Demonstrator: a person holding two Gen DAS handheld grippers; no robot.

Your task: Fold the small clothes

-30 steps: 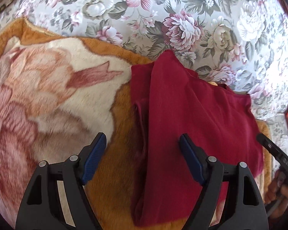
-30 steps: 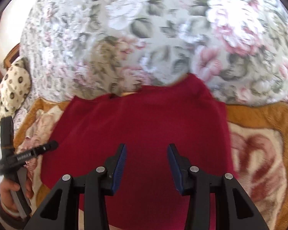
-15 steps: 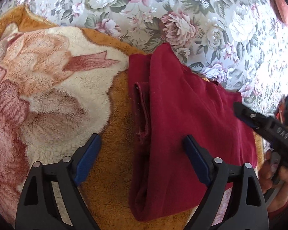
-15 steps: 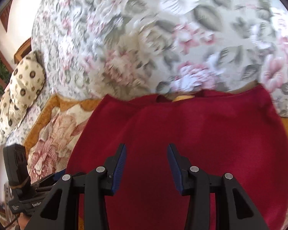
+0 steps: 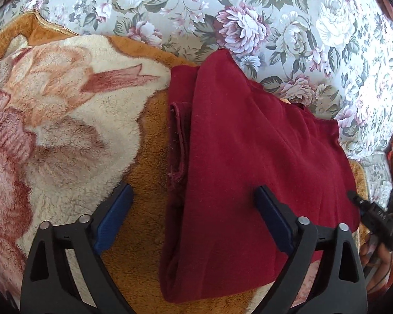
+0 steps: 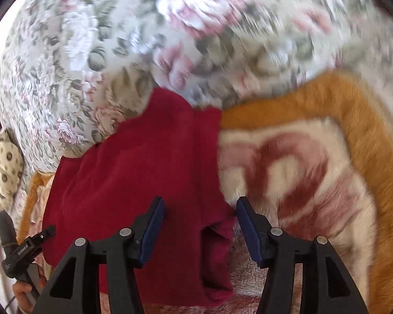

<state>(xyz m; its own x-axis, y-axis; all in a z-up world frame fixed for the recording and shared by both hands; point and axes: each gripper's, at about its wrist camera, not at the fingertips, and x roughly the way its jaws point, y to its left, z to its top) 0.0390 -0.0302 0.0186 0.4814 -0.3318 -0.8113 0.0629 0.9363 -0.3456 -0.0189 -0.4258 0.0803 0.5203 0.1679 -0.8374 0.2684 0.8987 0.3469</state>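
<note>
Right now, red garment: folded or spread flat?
Folded. The red garment lies doubled on the fleece blanket: an upper layer overlaps a lower one, whose hem shows along its edge.

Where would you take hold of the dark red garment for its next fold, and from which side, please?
Probably at the loose hemmed edge of the dark red garment, where a narrow under-layer peeks out along the side facing the fleece blanket. Coming in from the blanket side looks best: that edge lies exposed, and the open left tongs already straddle it.

Floral bedspread (image 6: 196, 39) motion-blurred, fleece blanket (image 6: 353, 144) smeared, red garment's (image 6: 144, 170) near edge hidden behind gripper frame
</note>
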